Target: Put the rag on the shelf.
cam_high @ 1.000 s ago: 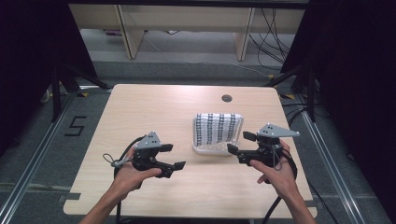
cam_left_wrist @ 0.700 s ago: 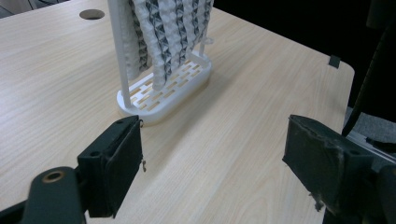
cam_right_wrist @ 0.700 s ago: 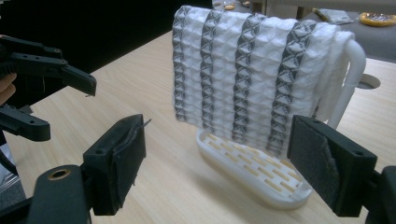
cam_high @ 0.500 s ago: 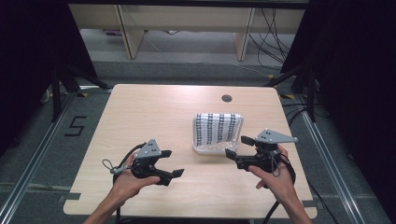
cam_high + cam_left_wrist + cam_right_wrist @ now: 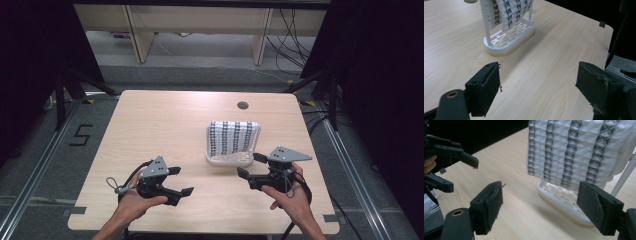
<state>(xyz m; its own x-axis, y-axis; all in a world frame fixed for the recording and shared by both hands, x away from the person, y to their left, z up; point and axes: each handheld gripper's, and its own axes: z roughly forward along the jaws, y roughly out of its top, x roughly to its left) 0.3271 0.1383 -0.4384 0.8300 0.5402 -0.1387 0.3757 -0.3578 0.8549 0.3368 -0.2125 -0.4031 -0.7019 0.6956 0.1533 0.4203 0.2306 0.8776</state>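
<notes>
Both hands sit low at the near edge of the light wooden table (image 5: 165, 125), each wrapped round a black two-jaw tool. The left gripper (image 5: 177, 181) is near the front left of the tabletop, jaws spread wide and pointing right across the table, nothing between them; in the left gripper view the left gripper (image 5: 537, 86) shows bare wood grain in the gap between its two padded jaws. Over on the other side, the right gripper (image 5: 250, 165) has its jaws parted too, aimed left and a touch away from the person, its tips just beside the near right corner of the white rack (image 5: 229, 159) but apart from it. The right gripper view puts the right gripper (image 5: 539, 206) close up on that rack (image 5: 564, 195): an oval white base with slotted holes, standing flat on the table right of centre. Draped from its upright frame hangs a white waffle-weave cloth (image 5: 232, 136) with dark vertical stripes, and the cloth (image 5: 576, 152) comes down nearly to the base; whether its lower edge touches the tray is hard to tell from here. The left gripper view catches the rack (image 5: 509, 37) farther off, up and to the left, with the cloth (image 5: 509, 11) cut off by the top edge. A small round grommet hole (image 5: 243, 105) sits in the tabletop beyond the rack. On the floor to the left, a marking reading 5 (image 5: 81, 135).
</notes>
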